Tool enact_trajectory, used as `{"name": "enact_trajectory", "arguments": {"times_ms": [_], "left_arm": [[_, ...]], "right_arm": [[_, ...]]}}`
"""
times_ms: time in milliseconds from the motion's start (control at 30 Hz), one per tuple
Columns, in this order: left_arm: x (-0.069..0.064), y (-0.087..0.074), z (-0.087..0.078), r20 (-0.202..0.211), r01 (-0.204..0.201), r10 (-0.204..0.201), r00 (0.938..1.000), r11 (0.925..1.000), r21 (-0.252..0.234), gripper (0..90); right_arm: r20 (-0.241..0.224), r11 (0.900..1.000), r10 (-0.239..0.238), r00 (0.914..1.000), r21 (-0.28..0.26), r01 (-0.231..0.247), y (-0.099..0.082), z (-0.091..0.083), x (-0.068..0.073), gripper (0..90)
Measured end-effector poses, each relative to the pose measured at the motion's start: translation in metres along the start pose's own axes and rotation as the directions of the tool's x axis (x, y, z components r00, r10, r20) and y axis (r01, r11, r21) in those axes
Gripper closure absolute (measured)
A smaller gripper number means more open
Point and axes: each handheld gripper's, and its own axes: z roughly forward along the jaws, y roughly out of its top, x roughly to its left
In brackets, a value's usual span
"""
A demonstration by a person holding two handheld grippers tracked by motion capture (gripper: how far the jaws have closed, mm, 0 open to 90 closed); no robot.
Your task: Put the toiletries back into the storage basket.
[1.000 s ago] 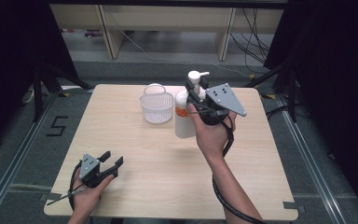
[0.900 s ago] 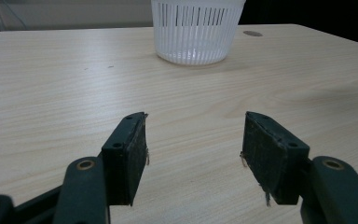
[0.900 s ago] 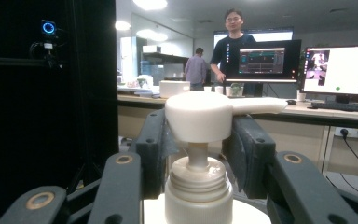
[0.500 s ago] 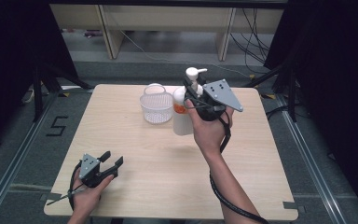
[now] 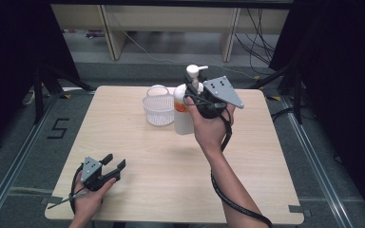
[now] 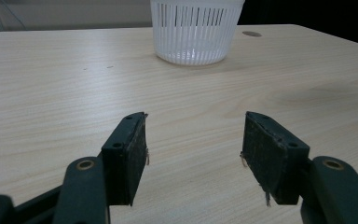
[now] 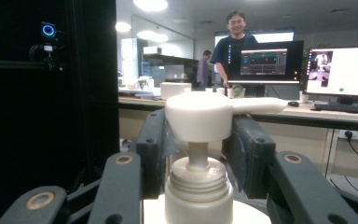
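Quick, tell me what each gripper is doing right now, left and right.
Left gripper: open, nothing between the jaws, low over the table.
Right gripper: closed on the pump bottle, jaws around its body below the pump head.

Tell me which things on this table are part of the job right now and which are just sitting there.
In use: pump bottle, clamped by the right gripper.
Lying about: white slotted basket; small round lid behind it; left gripper, open over bare table.
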Motion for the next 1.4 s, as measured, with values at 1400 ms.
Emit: {"name": "enact_trajectory", "arguments": {"times_ms": [1400], "left_arm": [[0.0, 0.0, 0.0, 0.008, -0.003, 0.003, 1.0, 1.0, 0.001, 39.3]], "right_arm": [[0.01, 0.9999, 0.009, 0.9999, 0.008, -0.009, 0.006, 0.036, -0.001, 60.4]]}}
